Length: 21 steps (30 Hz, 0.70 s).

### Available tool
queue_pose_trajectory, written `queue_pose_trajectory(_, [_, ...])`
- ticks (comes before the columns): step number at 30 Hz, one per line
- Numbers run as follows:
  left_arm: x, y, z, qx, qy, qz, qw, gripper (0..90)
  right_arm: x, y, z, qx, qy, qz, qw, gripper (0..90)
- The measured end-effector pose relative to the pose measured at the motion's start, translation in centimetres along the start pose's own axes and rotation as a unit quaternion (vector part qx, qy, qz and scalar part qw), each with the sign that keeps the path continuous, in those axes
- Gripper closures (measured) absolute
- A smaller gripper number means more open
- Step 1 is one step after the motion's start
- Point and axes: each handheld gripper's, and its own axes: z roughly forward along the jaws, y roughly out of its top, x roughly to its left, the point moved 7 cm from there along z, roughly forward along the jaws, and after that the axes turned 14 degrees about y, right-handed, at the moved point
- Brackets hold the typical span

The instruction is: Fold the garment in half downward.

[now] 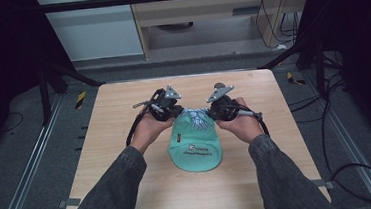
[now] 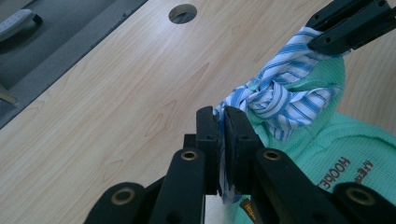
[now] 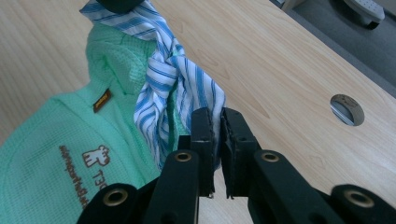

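A mint-green cloth bag point(image 1: 195, 151) with printed lettering lies mid-table, its closed end toward me. At its far end a blue-and-white striped cloth tie point(image 1: 197, 117) is twisted into a knot. My left gripper point(image 1: 176, 112) is shut on the tie's left end, and my right gripper point(image 1: 213, 111) is shut on its right end. In the left gripper view the jaws point(image 2: 223, 122) pinch striped fabric point(image 2: 275, 93) beside the green bag point(image 2: 336, 154), with the right gripper point(image 2: 348, 25) beyond. In the right gripper view the jaws point(image 3: 217, 122) clamp the striped tie point(image 3: 168, 88) next to the bag point(image 3: 56, 135).
The light wooden table point(image 1: 126, 139) has a round cable hole point(image 1: 218, 85) near its far edge, just behind the right gripper. Bare wood lies to either side of the bag. Metal rails and cables run along the floor around the table.
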Motion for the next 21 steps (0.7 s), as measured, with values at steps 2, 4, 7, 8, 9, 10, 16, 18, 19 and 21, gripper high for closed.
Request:
queue_pose_trajectory(2, [-0.2, -0.2, -0.1, -0.004, -0.002, -0.002, 1.0, 85.1, 0.3, -0.2, -0.1, 0.002, 0.0, -0.005, 1.0, 84.3])
queue_pose_trajectory(4, [-0.4, -0.5, -0.2, -0.004, -0.004, -0.001, 1.0, 85.2, 0.5, -0.3, -0.2, -0.001, 0.002, -0.006, 1.0, 84.3])
queue_pose_trajectory(7, [-0.7, -0.9, -0.4, -0.006, -0.007, 0.002, 1.0, 85.2, 0.7, -0.5, -0.2, 0.001, 0.002, -0.009, 1.0, 84.3])
queue_pose_trajectory(8, [-0.8, -1.0, -0.6, -0.007, -0.006, 0.002, 1.0, 85.3, 0.8, -0.5, -0.2, 0.0, 0.001, -0.01, 0.9999, 84.3])
queue_pose_trajectory(9, [-0.8, -1.1, -0.7, -0.007, -0.009, 0.002, 0.9999, 85.3, 1.1, -0.6, -0.2, -0.002, 0.003, -0.013, 0.9999, 84.3])
queue_pose_trajectory(10, [-0.9, -1.2, -0.9, -0.009, -0.009, 0.002, 0.9999, 85.3, 1.2, -0.6, -0.2, -0.002, 0.004, -0.014, 0.9999, 84.4])
queue_pose_trajectory(16, [-1.3, -1.6, -1.5, -0.022, -0.016, -0.008, 0.9996, 85.3, 2.2, -0.9, -0.4, -0.004, 0.001, -0.029, 0.9996, 84.3])
queue_pose_trajectory(18, [-1.5, -1.9, -1.6, -0.027, -0.015, -0.013, 0.9994, 85.3, 2.6, -1.2, -0.5, -0.008, 0.001, -0.031, 0.9995, 84.4])
queue_pose_trajectory(19, [-1.6, -2.1, -1.6, -0.026, -0.015, -0.013, 0.9994, 85.3, 2.8, -1.3, -0.5, -0.008, 0.003, -0.031, 0.9995, 84.4])
queue_pose_trajectory(21, [-2.0, -2.5, -1.6, -0.027, -0.016, -0.015, 0.9994, 85.3, 3.2, -1.6, -0.4, -0.004, 0.006, -0.035, 0.9994, 84.4])
